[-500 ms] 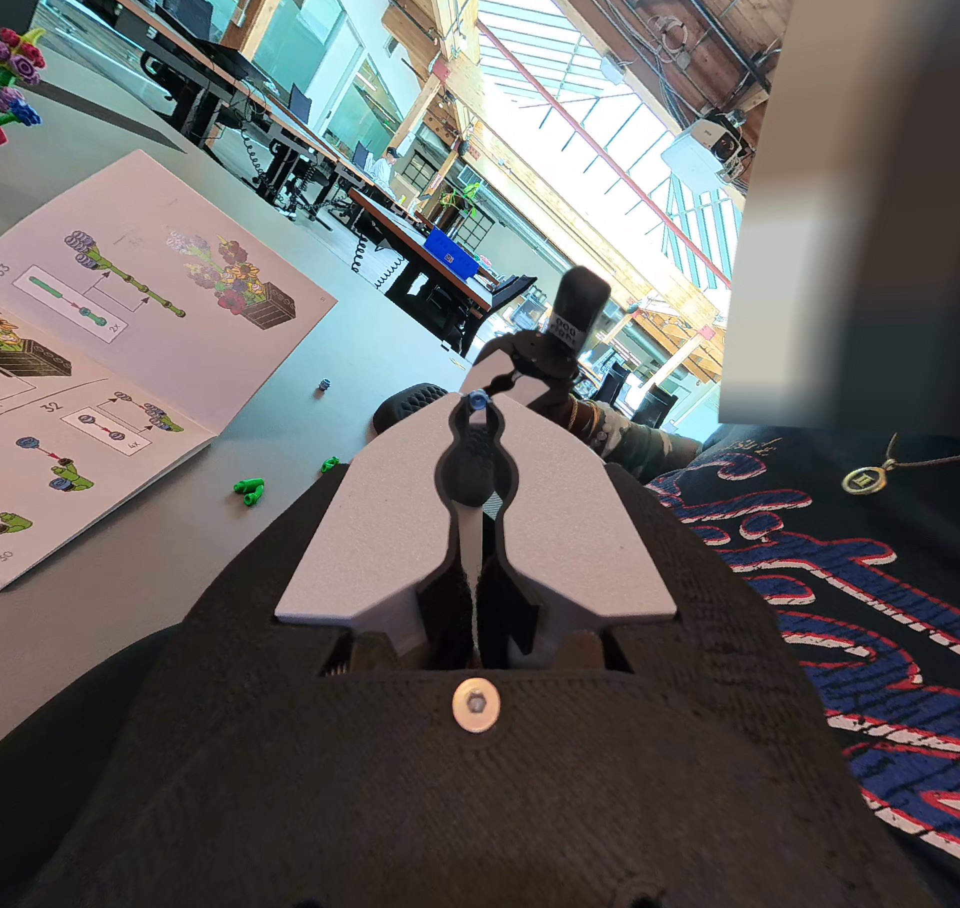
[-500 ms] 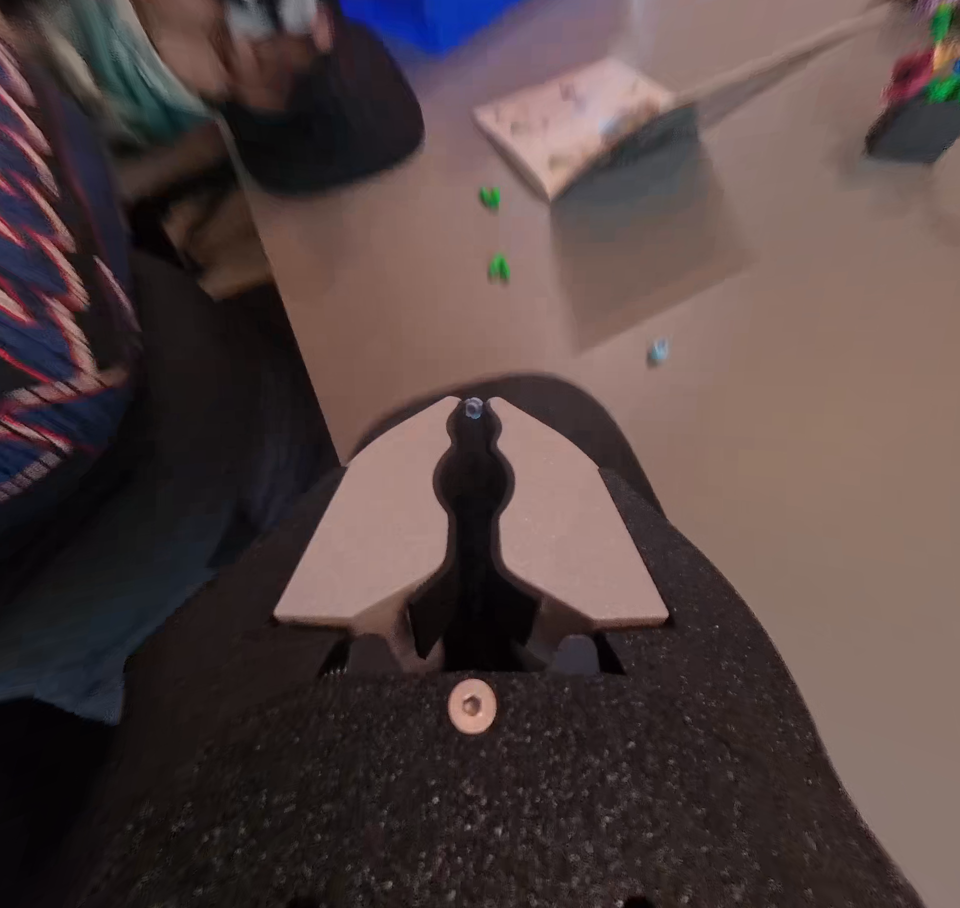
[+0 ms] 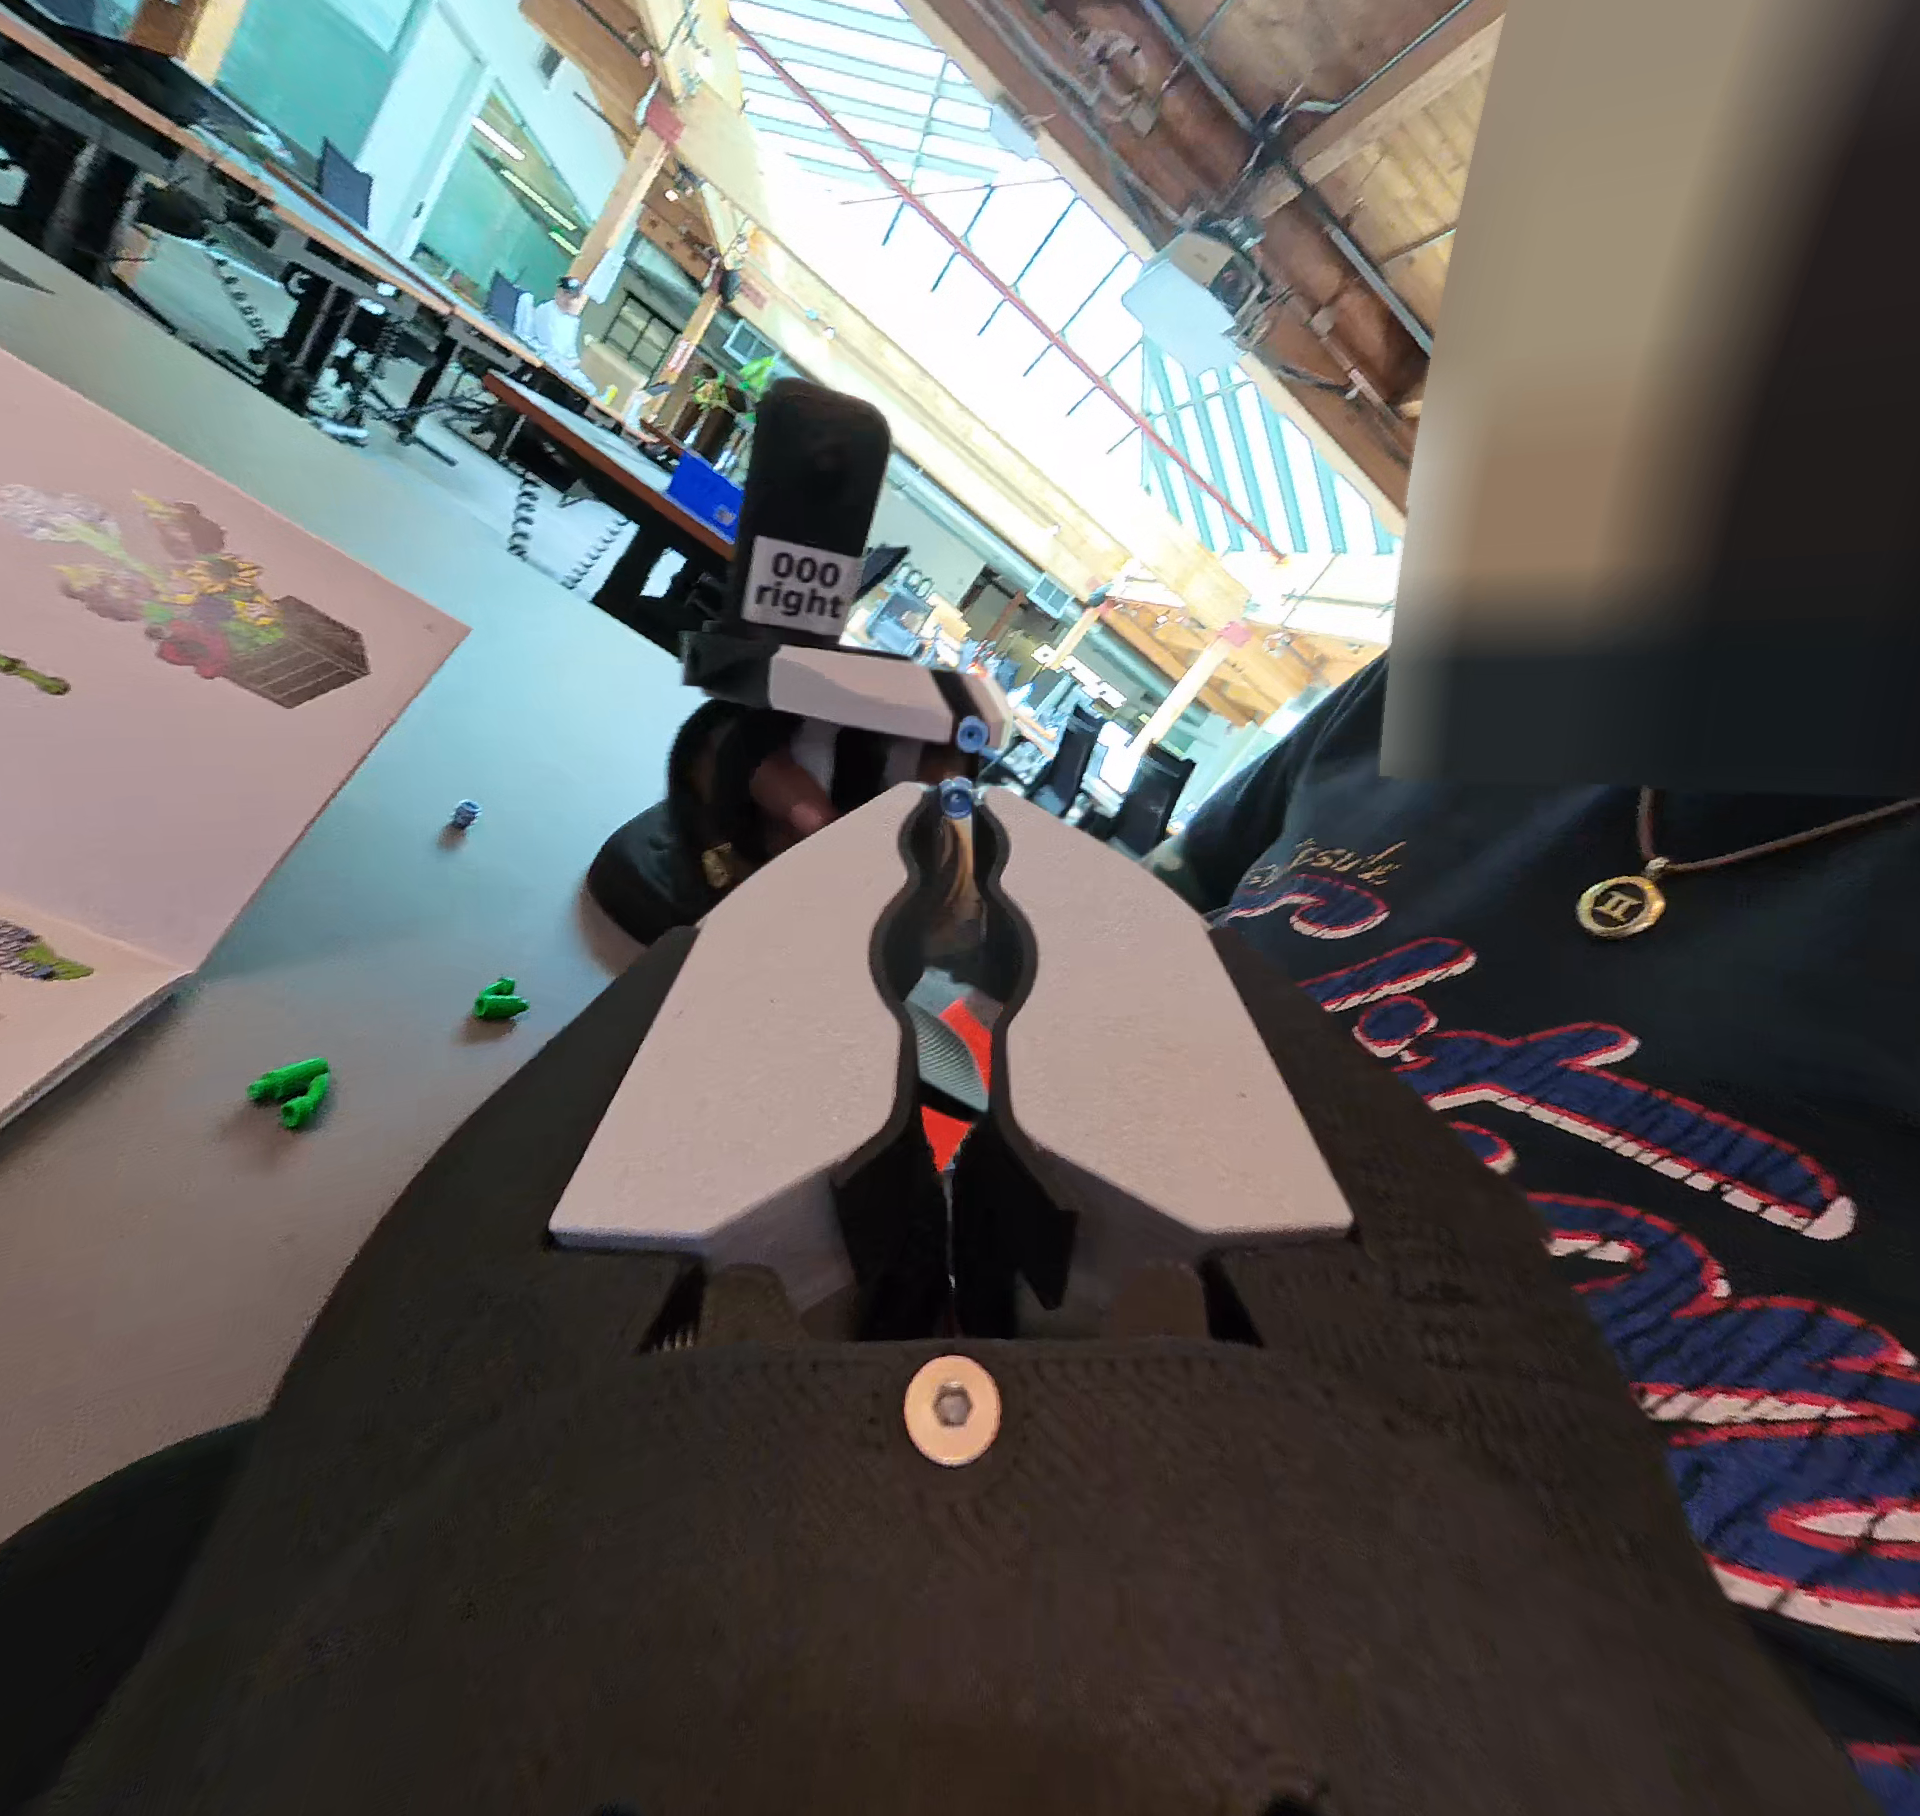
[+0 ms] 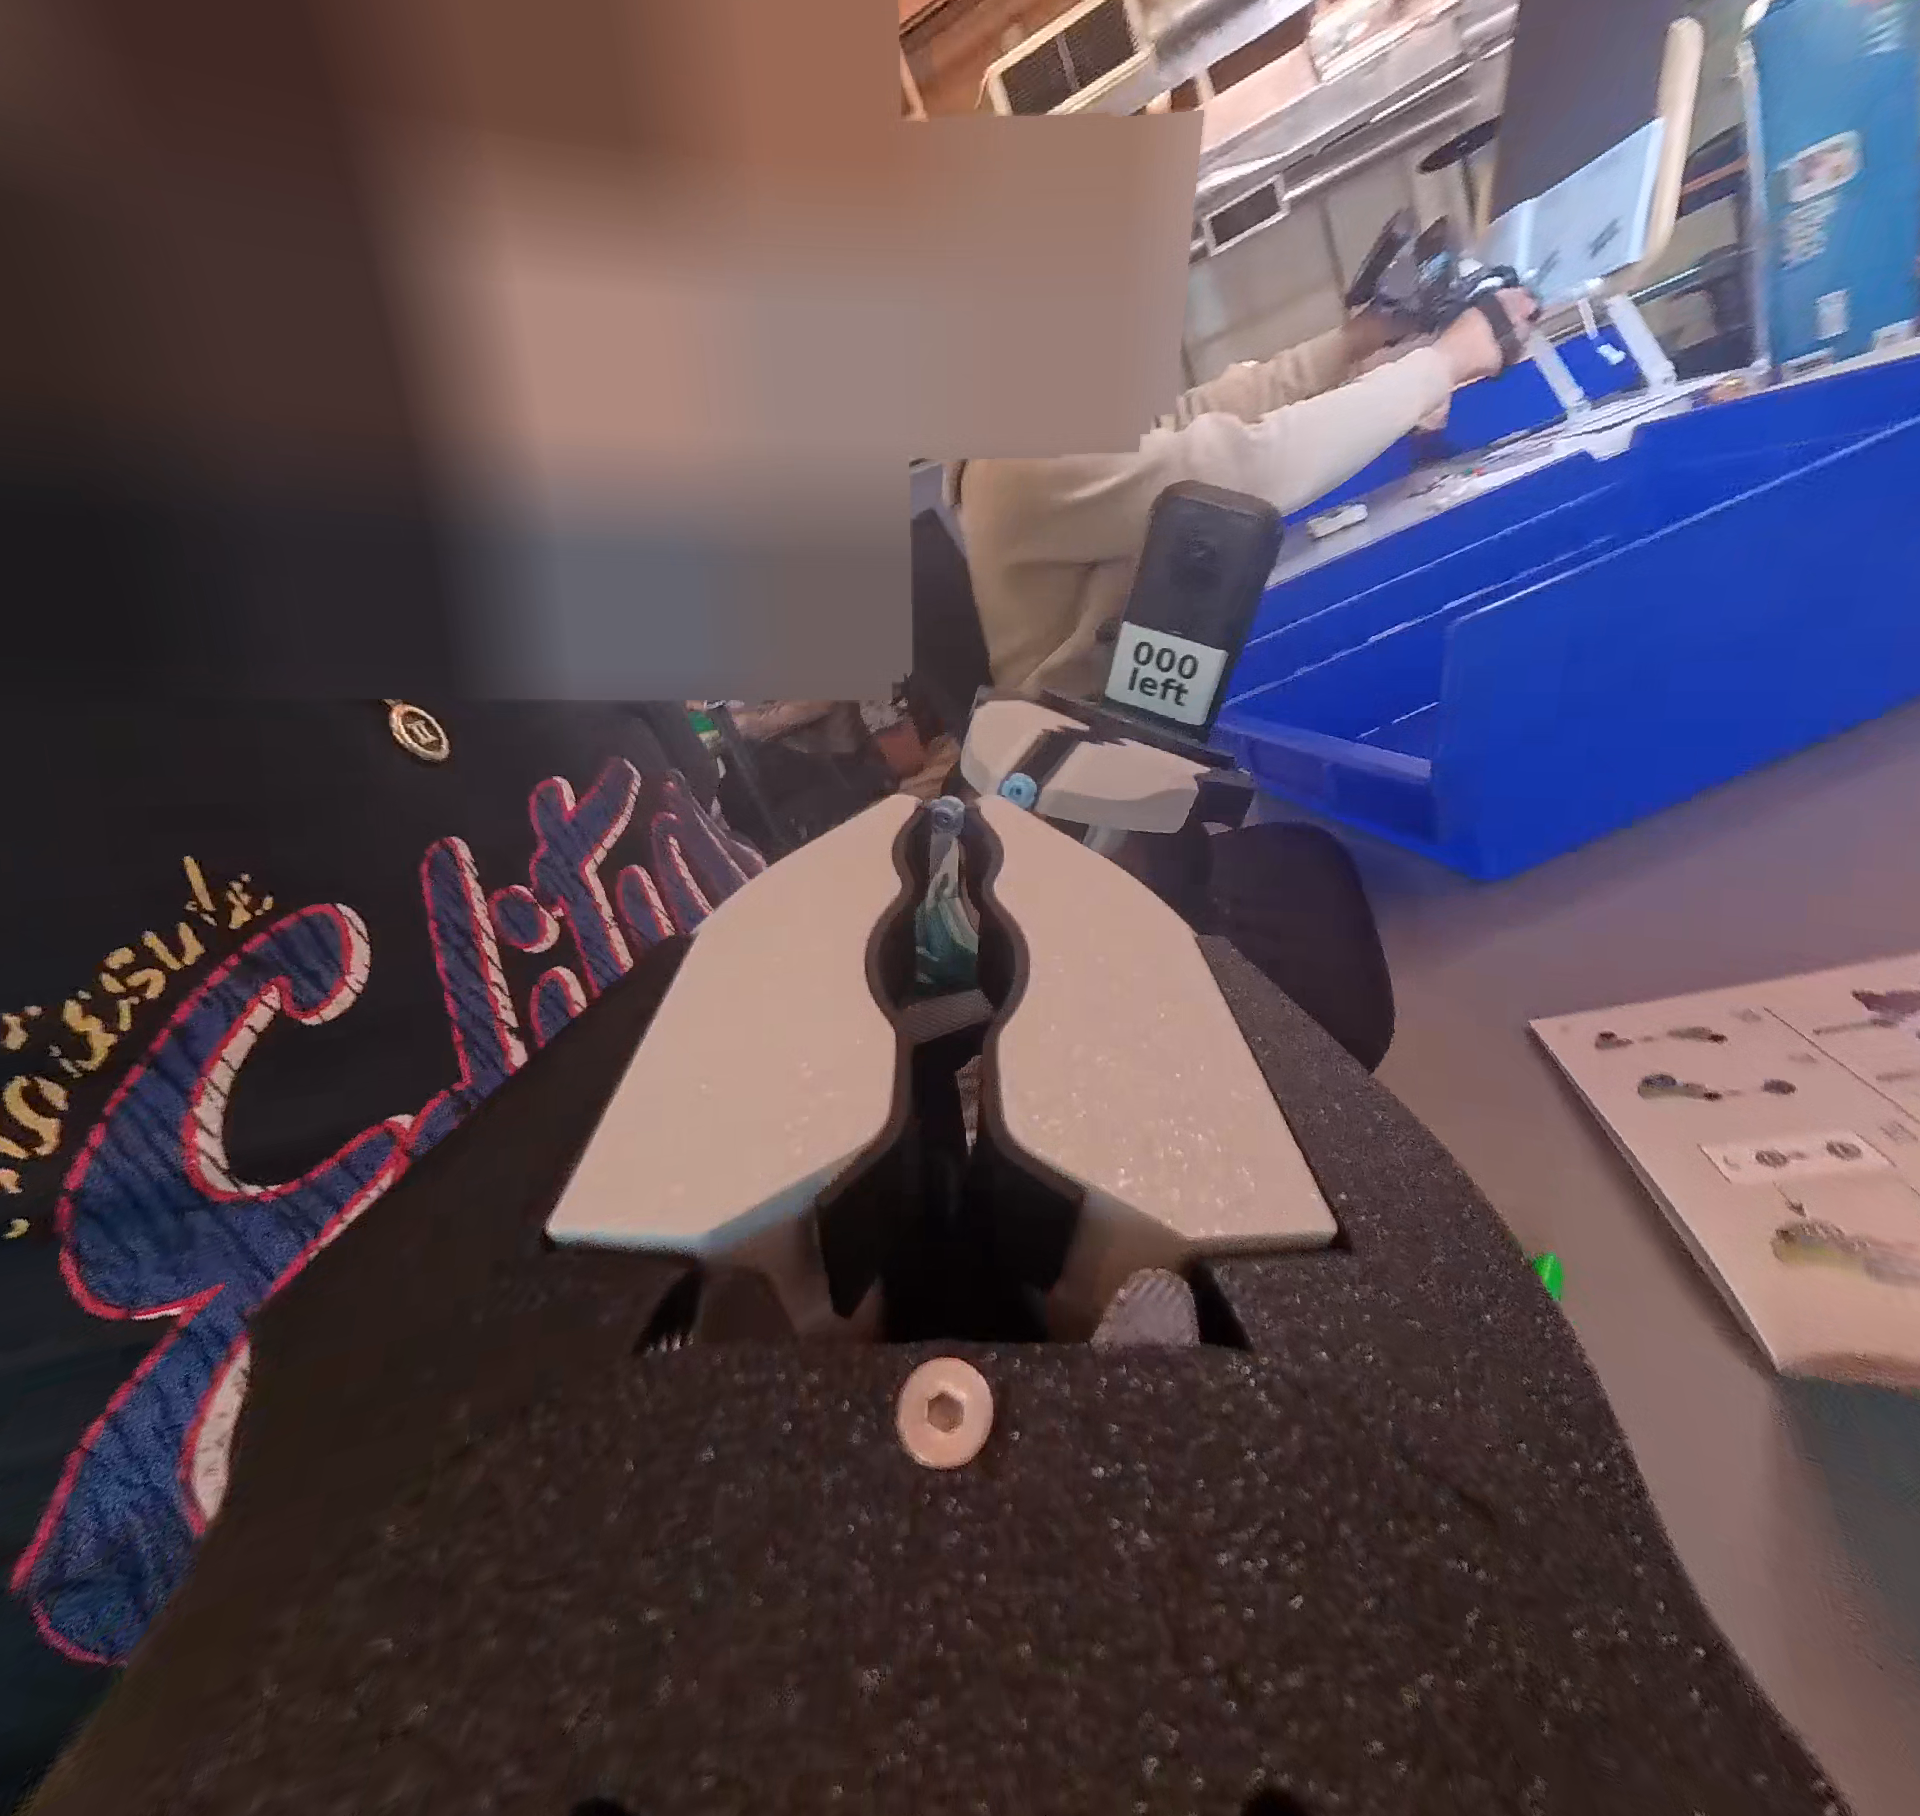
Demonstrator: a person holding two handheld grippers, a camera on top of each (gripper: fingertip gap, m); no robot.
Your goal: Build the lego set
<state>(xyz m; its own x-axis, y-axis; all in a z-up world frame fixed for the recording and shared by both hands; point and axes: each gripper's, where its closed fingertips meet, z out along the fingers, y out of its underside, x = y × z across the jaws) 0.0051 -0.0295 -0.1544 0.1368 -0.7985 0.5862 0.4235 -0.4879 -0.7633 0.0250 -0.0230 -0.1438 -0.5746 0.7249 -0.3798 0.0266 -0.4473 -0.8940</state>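
Jaws, left: left gripper (image 3: 954, 802) pinched narrow on a small blue round piece (image 3: 954, 804) at the very fingertips.
Jaws, right: right gripper (image 4: 943, 816) likewise nipped onto its own small blue piece (image 4: 943, 814) at the tips; nothing else sits between its fingers.
Posture: both tools are raised off the grey table (image 3: 312, 1247) in front of the person's dark printed shirt (image 3: 1662, 1195), tips turned toward each other.
Key relation: in the left wrist view the right-hand piece (image 3: 971, 734) sits at 12 o'clock, just beside the left tips; in the right wrist view the left-hand piece (image 4: 1018, 788) sits near 1 o'clock, just beside the right tips. Near, apparently not yet touching.
Axis: both pieces are too small to read a long axis or stud direction.
Nearer hand: neither; the pieces meet midway, each already held.
Judged step: mating the two blue pieces in the air.
Requirement for next move: fine alignment, then a short press along the line between the tips.
Risk: so shallow a hold may let a piece pivot or pop out.
Loose stock: two green pieces (image 3: 291, 1093) and (image 3: 499, 999) at 9 o'clock, another blue piece (image 3: 467, 812) at 10 o'clock, on the table.
Reference: open instruction booklet (image 3: 187, 706) at 9 to 10 o'clock.
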